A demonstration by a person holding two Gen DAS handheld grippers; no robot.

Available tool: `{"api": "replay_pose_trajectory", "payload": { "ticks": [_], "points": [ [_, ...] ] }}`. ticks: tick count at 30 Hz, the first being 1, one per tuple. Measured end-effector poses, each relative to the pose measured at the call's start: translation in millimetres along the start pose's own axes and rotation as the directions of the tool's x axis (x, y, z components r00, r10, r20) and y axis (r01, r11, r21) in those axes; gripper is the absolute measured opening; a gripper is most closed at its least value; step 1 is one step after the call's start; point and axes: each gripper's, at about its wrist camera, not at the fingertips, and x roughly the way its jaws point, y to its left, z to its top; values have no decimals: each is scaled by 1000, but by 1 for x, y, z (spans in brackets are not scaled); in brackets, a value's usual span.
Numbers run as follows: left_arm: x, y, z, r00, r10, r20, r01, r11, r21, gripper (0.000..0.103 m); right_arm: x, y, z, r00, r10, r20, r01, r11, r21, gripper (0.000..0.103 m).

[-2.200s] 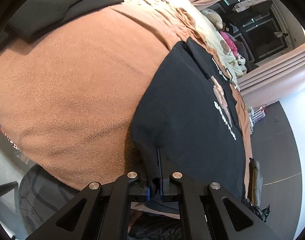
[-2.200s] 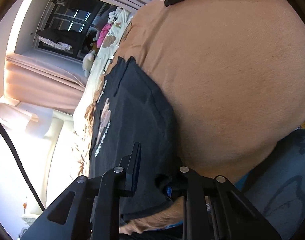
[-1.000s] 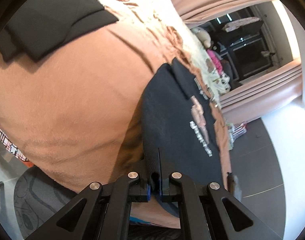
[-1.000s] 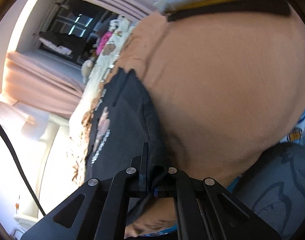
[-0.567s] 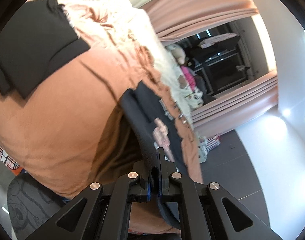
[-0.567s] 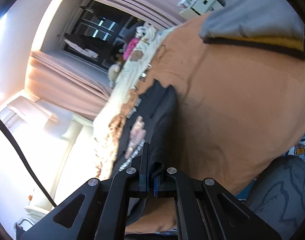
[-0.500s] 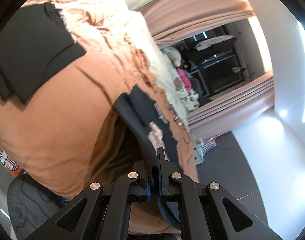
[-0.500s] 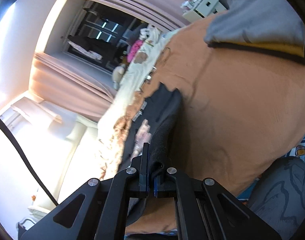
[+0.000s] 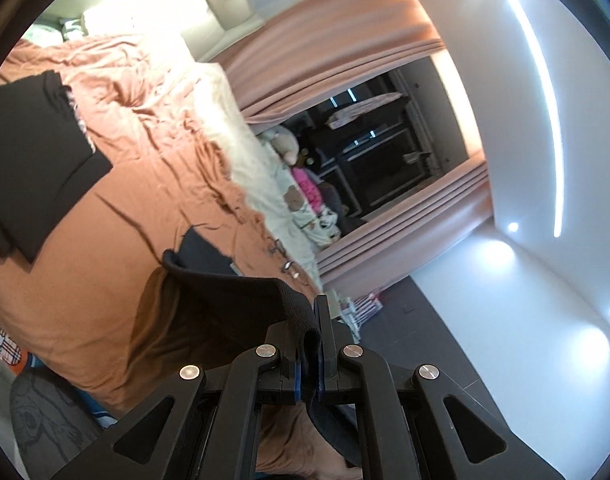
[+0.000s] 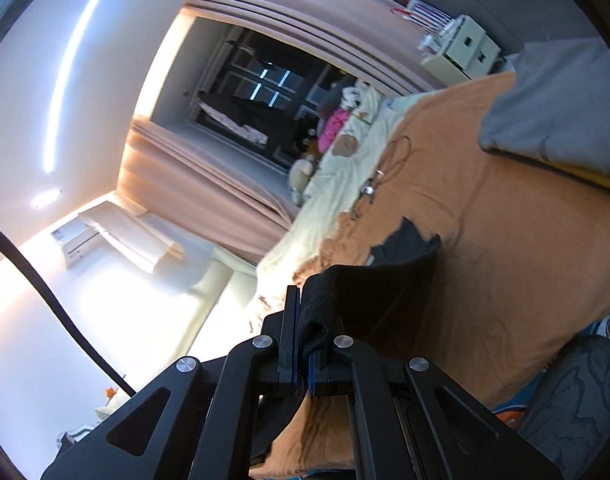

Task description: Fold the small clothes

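Low in each wrist view, the tongs are clamped on the hem of a black T-shirt: the left tongs (image 9: 309, 360) pinch a thick folded band of it, and the right tongs (image 10: 301, 354) do the same at the other corner. From both grips the black T-shirt (image 9: 225, 296) stretches forward and away, lifted off the bed (image 9: 105, 280) near the tongs, with its far end, which looks like the collar and shoulders, lying flat on the brown blanket toward the middle of each frame. A dark shadow sits on the blanket under the raised part.

So the shirt's long axis runs straight out from the tongs toward that far end, and both hands sit about equally close to it, one at each hem corner. Judging by this, the fold in hand is hem-to-collar, and the coming move calls for carrying both corners forward together and level.

Farther off, a folded black garment (image 9: 29, 160) lies at the left of the left view, and a folded grey one (image 10: 557, 116) at the upper right of the right view. Beyond the bed hang pink curtains (image 9: 337, 68).
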Motion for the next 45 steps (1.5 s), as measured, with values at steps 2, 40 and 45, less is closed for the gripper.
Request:
{"api": "replay_pose_trajectory", "payload": {
  "ticks": [2, 40, 45],
  "points": [
    [-9, -7, 0, 1000, -26, 17, 26, 1000, 7, 4, 2, -4, 2, 1000, 13, 5, -13, 1000, -2, 0],
    [92, 14, 39, 996, 86, -27, -85, 996, 34, 4, 170, -72, 55, 999, -54, -6, 54, 998, 20, 0],
    [128, 27, 48, 991, 126, -45, -125, 992, 32, 4, 194, -76, 63, 996, -89, -30, 90, 996, 21, 0]
  ]
}}
